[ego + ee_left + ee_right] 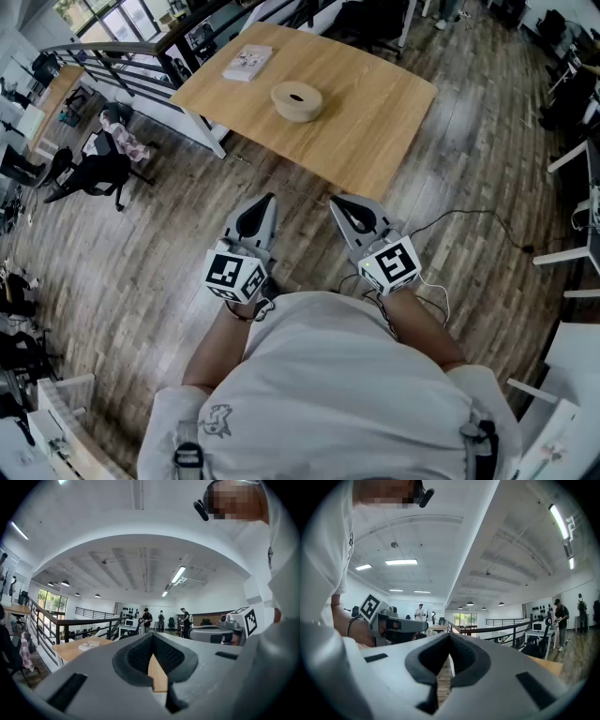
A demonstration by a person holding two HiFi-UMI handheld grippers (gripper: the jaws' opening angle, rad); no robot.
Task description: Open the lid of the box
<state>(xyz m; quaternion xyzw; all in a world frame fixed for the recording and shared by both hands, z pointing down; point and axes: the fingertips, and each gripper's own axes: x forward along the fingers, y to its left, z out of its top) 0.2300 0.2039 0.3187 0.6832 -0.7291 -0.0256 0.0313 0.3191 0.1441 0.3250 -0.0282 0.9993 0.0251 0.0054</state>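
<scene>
Jaws pressed together and empty on the grey left gripper (269,199), round pale wooden box (297,100) sitting well ahead on the light wooden table (375,122), and the grey right gripper (335,200) likewise closed on nothing.

Round box (296,101) on table (375,131) w/ booklet (247,63) to its left.

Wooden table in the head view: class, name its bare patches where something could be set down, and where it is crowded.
Free: the right half of the table, beside the round box, and the strip along its near edge. Busier: the far left corner, where a flat booklet lies near the box.
</scene>
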